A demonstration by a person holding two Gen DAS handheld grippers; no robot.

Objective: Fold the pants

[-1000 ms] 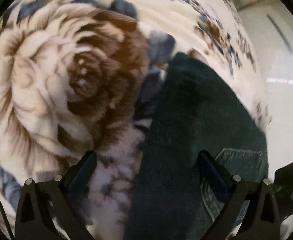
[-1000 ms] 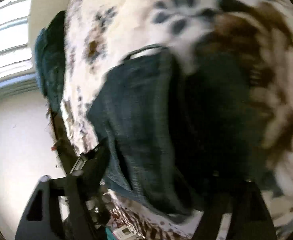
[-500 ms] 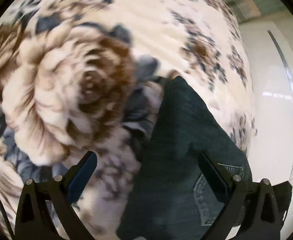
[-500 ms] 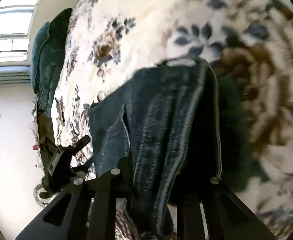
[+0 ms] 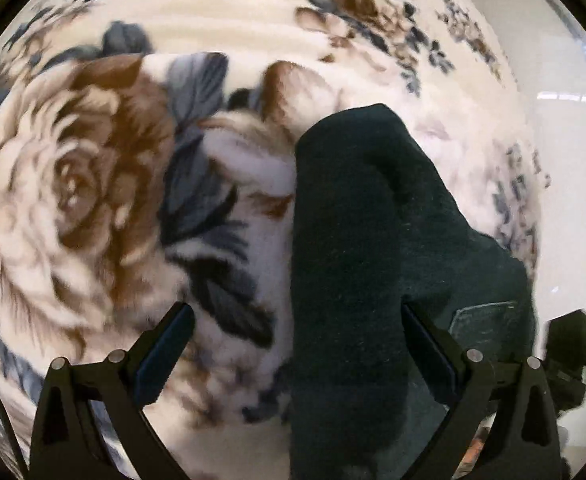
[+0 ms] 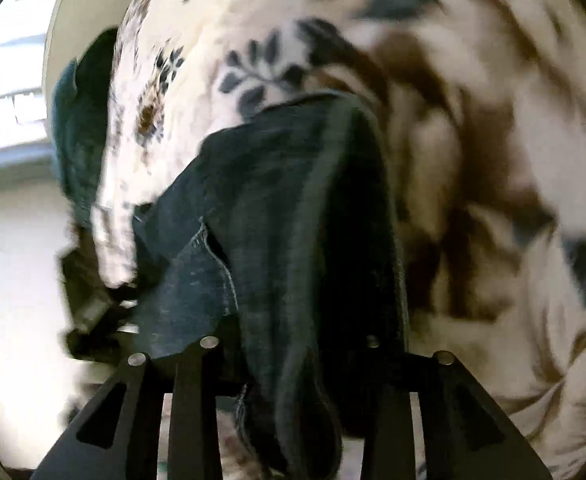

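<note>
Dark blue denim pants (image 5: 365, 240) lie folded on a floral blanket (image 5: 85, 184). In the left wrist view my left gripper (image 5: 293, 352) is open, its fingers spread wide, with the pants' left edge running between them and a back pocket (image 5: 489, 320) by the right finger. In the right wrist view my right gripper (image 6: 289, 344) has its fingers close together around a bunched fold of the pants (image 6: 277, 208), which drapes over the fingertips and hides them.
The cream, brown and grey floral blanket (image 6: 473, 120) covers the bed. A dark teal cushion or cloth (image 6: 77, 128) lies at the bed's far end beside a bright window. The pale floor (image 5: 573, 200) borders the bed's edge. A dark object (image 5: 565, 356) sits by the pants.
The left gripper moved nearer over the pants and stayed open. The right gripper closed from wide open onto the pants' folded edge and keeps moving with it; the view is blurred.
</note>
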